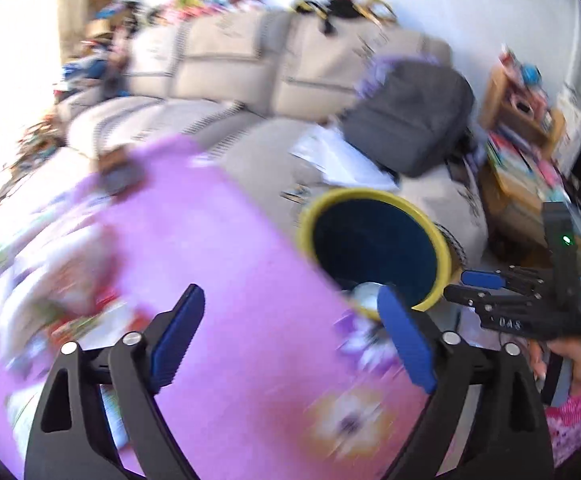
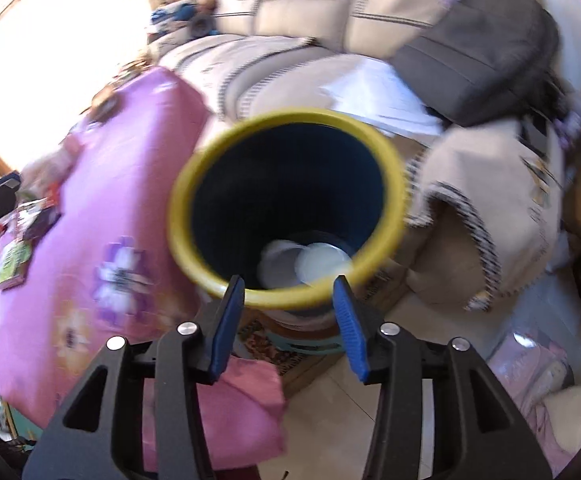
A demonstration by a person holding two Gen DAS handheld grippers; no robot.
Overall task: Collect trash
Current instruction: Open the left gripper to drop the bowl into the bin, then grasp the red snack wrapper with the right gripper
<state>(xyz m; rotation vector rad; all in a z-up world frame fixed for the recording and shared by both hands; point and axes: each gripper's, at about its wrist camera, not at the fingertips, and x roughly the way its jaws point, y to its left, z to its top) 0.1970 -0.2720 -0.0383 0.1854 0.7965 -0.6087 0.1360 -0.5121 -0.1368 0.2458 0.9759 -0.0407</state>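
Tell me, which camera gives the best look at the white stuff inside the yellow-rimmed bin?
The right wrist view. It looks almost straight down the bin, so the pale round pieces at the bottom show. The left wrist view sees the bin from the side, with only a sliver of white behind a fingertip.

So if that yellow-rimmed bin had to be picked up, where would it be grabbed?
Probably by the yellow rim of the bin, coming down from above: it stands upright and open, so one finger can go inside the wall and one outside. The right tool already hovers open at the near edge.
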